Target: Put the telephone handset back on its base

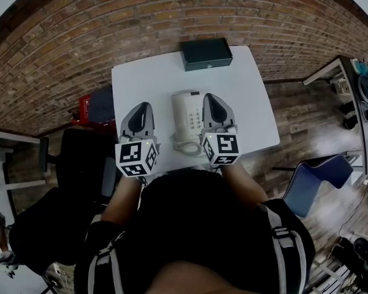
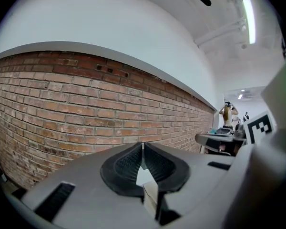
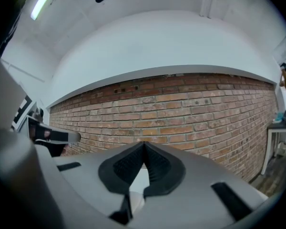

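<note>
On the table (image 1: 147, 84), dead centre in front of you: the white telephone (image 1: 188, 120), with its keypad (image 1: 194, 118) on the right half and its coiled cord (image 1: 184, 146) bunched at the near end. The handset (image 1: 179, 112) lies along the left side of the base (image 1: 193, 136). You can't tell from the head view whether it's properly seated. A dark green box (image 1: 205, 54) sits at the table's far edge, well apart from the phone.

Your left gripper (image 1: 146, 106) hangs just left of the phone, jaws closed tip to tip, nothing between them. Your right gripper (image 1: 207, 97) overlaps the phone's right edge in the head view. Its jaws are fully closed too, and empty. Both gripper views face the brick wall (image 2: 86, 109), not the table.
</note>
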Motion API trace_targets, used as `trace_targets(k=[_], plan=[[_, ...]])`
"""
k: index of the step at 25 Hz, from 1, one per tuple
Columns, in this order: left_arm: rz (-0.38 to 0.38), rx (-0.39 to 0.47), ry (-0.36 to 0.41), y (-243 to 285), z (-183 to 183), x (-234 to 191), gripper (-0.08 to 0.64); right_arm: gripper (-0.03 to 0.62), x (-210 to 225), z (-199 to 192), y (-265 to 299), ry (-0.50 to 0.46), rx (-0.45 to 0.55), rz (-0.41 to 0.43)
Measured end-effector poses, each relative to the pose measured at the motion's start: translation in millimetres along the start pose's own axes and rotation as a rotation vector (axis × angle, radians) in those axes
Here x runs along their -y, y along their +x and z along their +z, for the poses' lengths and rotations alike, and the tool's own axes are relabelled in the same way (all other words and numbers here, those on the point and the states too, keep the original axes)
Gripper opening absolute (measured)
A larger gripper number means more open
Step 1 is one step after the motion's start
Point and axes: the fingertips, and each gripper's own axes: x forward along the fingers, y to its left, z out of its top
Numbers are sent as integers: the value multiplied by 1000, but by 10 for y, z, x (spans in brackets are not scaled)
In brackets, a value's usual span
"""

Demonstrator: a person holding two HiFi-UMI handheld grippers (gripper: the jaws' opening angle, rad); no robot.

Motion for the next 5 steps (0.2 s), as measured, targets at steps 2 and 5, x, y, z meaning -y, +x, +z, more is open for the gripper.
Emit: trace_targets(k=[2, 5], plan=[[4, -4, -2, -12, -16, -13, 15, -3, -31, -4, -13, 38, -3, 19], [8, -14, -3, -24, -52, -26, 15, -3, -71, 7, -35, 61, -2, 33]])
